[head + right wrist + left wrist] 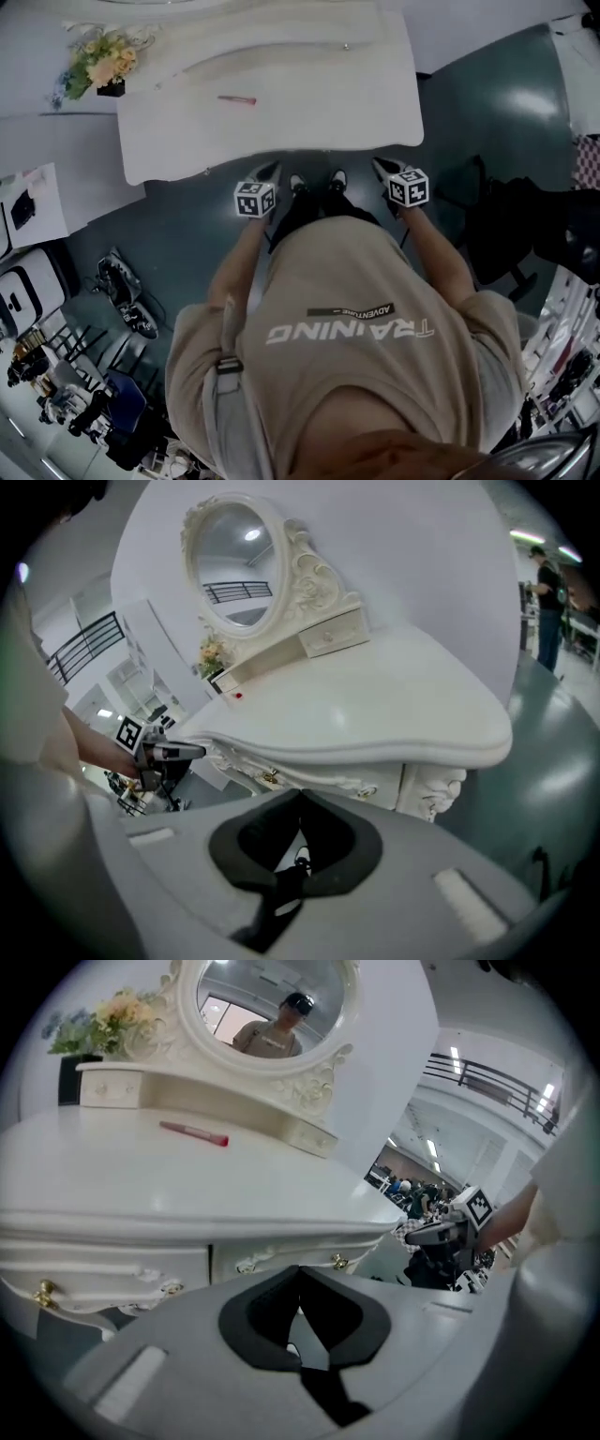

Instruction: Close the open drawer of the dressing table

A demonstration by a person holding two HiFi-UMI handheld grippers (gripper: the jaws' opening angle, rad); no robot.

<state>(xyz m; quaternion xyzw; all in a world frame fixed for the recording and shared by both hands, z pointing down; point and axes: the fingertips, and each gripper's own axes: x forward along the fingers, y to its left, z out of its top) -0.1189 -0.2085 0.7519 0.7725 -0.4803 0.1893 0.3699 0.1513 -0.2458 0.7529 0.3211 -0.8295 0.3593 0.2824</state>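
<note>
The white dressing table (281, 112) stands in front of me, with an oval mirror (272, 1002) at its back. Below the top I see drawer fronts (103, 1269) with gold knobs (339, 1262), and none visibly sticks out. My left gripper (273, 171) hovers just off the table's front edge, left of centre; its jaws are shut on nothing (300, 1271). My right gripper (379, 166) hangs at the front edge toward the right, also shut and holding nothing (300, 795). Each gripper shows in the other's view: the right gripper (450, 1230), the left gripper (159, 752).
A pink stick (237, 98) lies on the tabletop and a flower bunch (98, 64) stands at its back left. Bags and gear (122, 291) clutter the floor at left, dark items (511, 225) at right. A person (545, 583) stands far right.
</note>
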